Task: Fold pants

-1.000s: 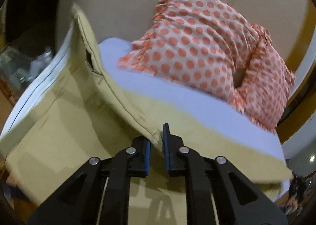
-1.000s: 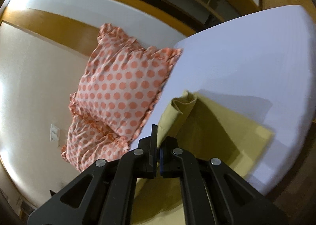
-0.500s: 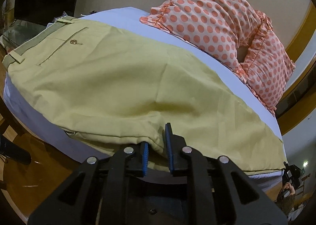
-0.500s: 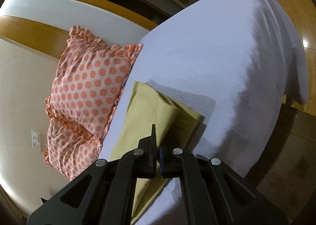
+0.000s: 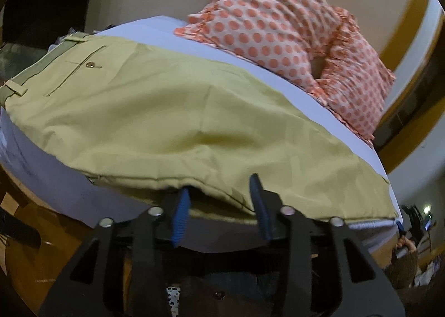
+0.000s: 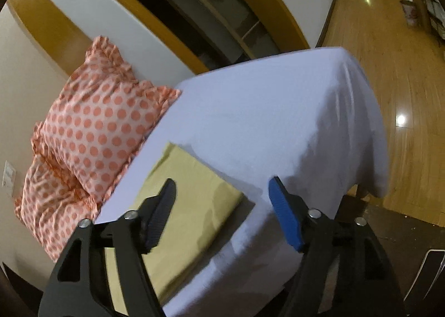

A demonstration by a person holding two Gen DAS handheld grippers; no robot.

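both grippers have their jaws spread apart, holding nothing. left gripper (image 5: 219, 207) sits at the near edge of the pants (image 5: 172, 122), lying flat across the frame's middle on the white bed (image 5: 292, 86); right gripper (image 6: 222, 214) hovers over the hem end.

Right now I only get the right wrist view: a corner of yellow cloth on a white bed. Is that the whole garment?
Observer: No. The left wrist view shows long khaki-yellow cotton pants spread along the white-sheeted bed.
Operator: Is the other hand-held gripper squeezing them?
Observer: No. The left hand-held gripper is open, with the pants' near edge lying between its fingers.
Operator: Which side of the pants faces up?
Observer: The back: a slit pocket with a small brass-coloured button shows near the waistband.
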